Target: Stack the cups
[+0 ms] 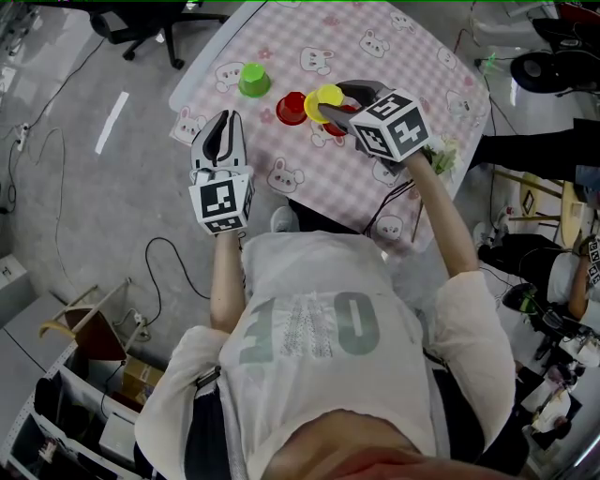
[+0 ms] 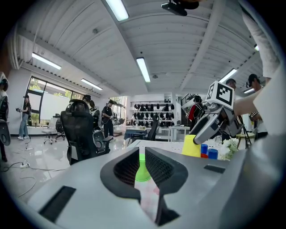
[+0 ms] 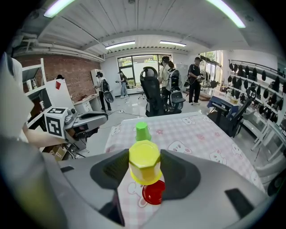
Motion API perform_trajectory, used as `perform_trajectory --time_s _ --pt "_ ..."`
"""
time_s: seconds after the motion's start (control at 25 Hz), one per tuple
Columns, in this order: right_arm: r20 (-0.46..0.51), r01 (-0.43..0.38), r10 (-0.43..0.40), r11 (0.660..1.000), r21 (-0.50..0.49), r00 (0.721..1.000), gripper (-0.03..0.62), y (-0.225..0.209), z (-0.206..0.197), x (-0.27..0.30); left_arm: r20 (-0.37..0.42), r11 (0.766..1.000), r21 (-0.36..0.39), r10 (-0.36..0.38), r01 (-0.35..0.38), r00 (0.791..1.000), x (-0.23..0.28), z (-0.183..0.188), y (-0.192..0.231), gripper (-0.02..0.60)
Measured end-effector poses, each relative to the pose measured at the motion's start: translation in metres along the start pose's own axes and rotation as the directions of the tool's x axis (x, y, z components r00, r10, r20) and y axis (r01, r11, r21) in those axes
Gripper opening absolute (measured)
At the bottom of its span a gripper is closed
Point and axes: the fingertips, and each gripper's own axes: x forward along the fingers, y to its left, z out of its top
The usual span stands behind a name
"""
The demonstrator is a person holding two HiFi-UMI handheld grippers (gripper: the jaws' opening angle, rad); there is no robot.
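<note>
An upside-down yellow cup (image 1: 328, 95) (image 3: 144, 161) sits between the jaws of my right gripper (image 1: 330, 101) (image 3: 144, 169), which is shut on it, the pads pressing both sides. It hangs just above and beside a red cup (image 1: 291, 109) (image 3: 153, 193) on the table. A green cup (image 1: 253, 80) (image 3: 143, 132) (image 2: 142, 170) stands upside down farther left. My left gripper (image 1: 223, 127) (image 2: 139, 154) hovers at the table's near-left edge, pointing at the green cup, its jaws a narrow gap apart with nothing in them. Blue cups (image 2: 208, 152) stand behind the yellow cup (image 2: 192, 146).
The table (image 1: 375, 37) carries a pink checked cloth with bunny prints. A bunch of white flowers (image 1: 441, 155) lies by its right edge. An office chair (image 1: 141, 23) and cables sit on the floor to the left. Several people stand in the room beyond.
</note>
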Motion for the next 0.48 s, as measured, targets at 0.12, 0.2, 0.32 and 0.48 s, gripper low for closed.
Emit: perform_trajectory --time_s 0.12,0.2,0.32,0.48 --pt "-0.002 -0.004 0.004 1.0 -0.003 1.0 0.23 0.001 -0.001 0.001 -0.002 1.0 -0.004 -0.002 0.002 1.0 0.002 -0.001 -0.001 0.031" --pt "-0.004 -0.007 0.007 1.0 -0.004 1.0 0.235 0.002 -0.001 0.001 -0.003 1.0 -0.005 -0.002 0.002 1.0 0.001 -0.001 -0.002 0.031" --pt "0.004 -0.01 0.01 1.0 -0.005 1.0 0.242 0.004 0.0 -0.002 -0.001 1.0 -0.004 -0.001 0.001 1.0 0.0 0.0 -0.002 0.031" --pt "0.043 -0.003 0.003 1.0 -0.011 0.999 0.244 0.003 0.006 -0.015 0.0 1.0 -0.001 0.0 0.0 1.0 0.002 0.0 -0.002 0.031"
